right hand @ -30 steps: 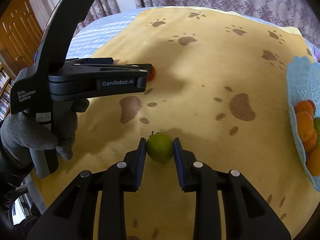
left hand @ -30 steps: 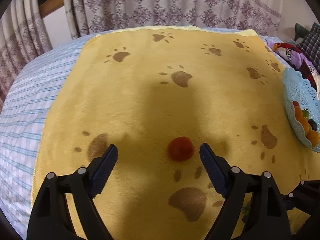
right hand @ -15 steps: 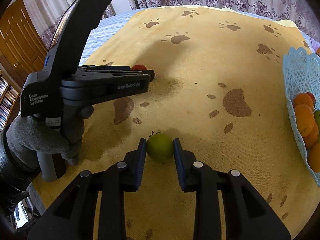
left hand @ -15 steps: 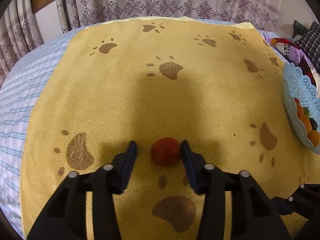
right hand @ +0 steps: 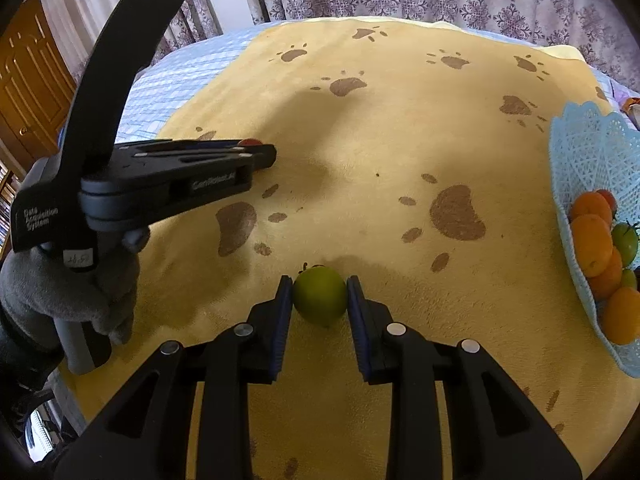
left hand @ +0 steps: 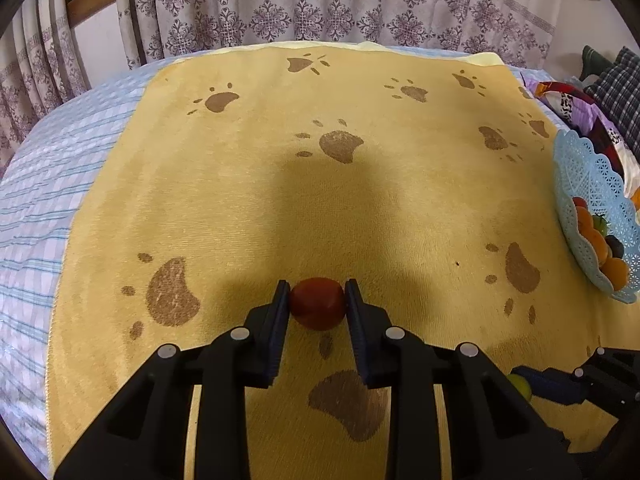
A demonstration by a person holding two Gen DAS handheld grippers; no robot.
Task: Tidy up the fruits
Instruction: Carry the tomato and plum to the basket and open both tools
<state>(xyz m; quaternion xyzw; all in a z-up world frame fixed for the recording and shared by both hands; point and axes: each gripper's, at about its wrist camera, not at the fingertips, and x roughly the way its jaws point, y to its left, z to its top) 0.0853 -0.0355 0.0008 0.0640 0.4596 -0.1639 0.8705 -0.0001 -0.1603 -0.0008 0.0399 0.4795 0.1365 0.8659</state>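
My left gripper (left hand: 317,300) is shut on a small red fruit (left hand: 317,304), just above the yellow paw-print towel (left hand: 320,200). My right gripper (right hand: 319,298) is shut on a green fruit (right hand: 320,300) with a small stem, low over the towel. In the right wrist view the left gripper (right hand: 256,154) shows from the side at left, with the red fruit (right hand: 251,142) peeking above its fingers. A pale blue lace basket (right hand: 580,168) at the right holds oranges (right hand: 592,240) and green fruit. It also shows in the left wrist view (left hand: 580,184).
The towel lies on a blue striped bedsheet (left hand: 48,184). Patterned curtains (left hand: 320,4) hang behind. Colourful cloth and a plaid cushion (left hand: 612,92) lie at the far right. A wooden door (right hand: 28,92) stands at the left.
My left gripper has closed from wide open onto the red fruit. My right gripper has kept its hold on the green fruit and barely moved.
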